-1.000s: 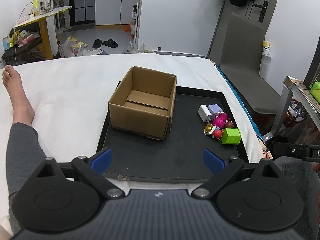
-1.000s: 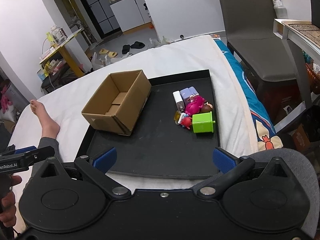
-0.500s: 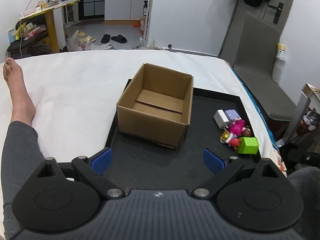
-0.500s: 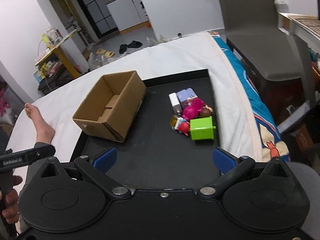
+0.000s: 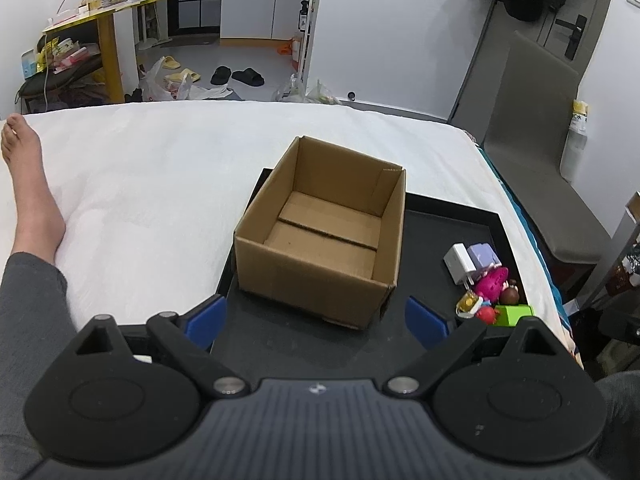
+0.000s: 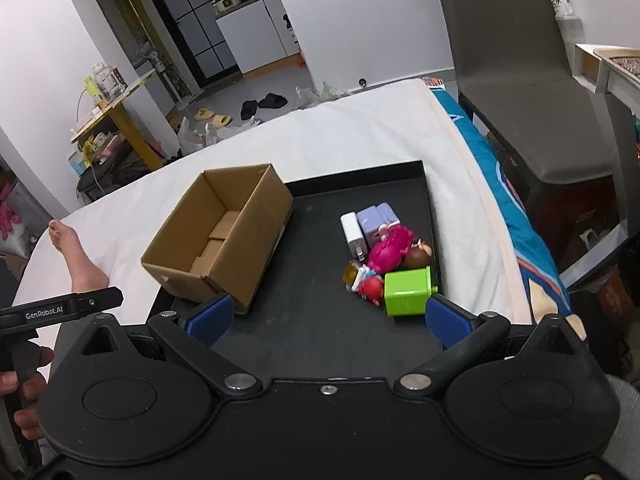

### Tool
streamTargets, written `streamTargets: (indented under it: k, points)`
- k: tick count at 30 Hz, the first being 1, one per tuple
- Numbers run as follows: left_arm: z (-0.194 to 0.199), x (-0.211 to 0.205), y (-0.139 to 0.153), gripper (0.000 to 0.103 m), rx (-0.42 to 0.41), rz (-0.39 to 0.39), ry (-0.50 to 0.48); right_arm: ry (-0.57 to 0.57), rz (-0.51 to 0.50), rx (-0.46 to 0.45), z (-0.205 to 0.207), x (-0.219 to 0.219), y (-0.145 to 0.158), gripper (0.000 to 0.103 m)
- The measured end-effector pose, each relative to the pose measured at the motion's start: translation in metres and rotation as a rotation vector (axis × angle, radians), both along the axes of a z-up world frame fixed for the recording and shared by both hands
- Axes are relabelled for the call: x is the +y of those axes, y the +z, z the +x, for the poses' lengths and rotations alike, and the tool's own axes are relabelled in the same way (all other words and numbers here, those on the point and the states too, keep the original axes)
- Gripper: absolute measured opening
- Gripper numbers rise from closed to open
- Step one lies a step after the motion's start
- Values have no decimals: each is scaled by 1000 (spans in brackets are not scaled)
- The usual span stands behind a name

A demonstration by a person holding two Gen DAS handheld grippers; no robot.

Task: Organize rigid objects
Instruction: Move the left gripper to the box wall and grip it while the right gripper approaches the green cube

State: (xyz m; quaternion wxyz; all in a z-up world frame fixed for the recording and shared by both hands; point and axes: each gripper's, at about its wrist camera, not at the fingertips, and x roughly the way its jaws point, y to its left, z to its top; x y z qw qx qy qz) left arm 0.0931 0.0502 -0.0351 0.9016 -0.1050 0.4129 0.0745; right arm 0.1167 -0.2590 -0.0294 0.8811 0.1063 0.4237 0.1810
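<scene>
Left gripper [image 5: 316, 316] wide, empty, low centre, cardboard box [image 5: 324, 232] mid-frame on black tray [image 6: 320, 340], right gripper [image 6: 326, 318] wide, empty, toy cluster [image 6: 386, 254] right of centre

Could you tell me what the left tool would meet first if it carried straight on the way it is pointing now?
Most likely the near wall of the open cardboard box, which sits dead ahead between the open fingers of the left tool. Nothing lies between them on the black tray, though depth is hard to judge.

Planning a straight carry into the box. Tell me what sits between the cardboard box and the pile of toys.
Nothing: in the right wrist view only bare black tray separates the cardboard box from the toy pile.
</scene>
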Motion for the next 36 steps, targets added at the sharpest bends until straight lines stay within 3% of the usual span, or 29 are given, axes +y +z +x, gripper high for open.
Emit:
streamTargets:
  k: [9,13,17,23,31,36]
  points:
    - [27,13,-8,95,-19,-29,34,-28,1,-54,13,-6,0,103]
    - [38,24,-9,94,-45,-56,65,-26,7,-32,21,-8,-4,103]
    - [48,34,-10,90,-60,-68,90,-30,-3,-16,26,-7,-9,94]
    - [67,52,-24,77,-56,-91,133,-56,2,42,37,-8,-18,86]
    - [91,72,-51,75,-4,-110,162,-117,17,140,56,-12,-39,77]
    - [97,77,-64,66,9,-116,171,-161,17,202,72,-14,-55,74]
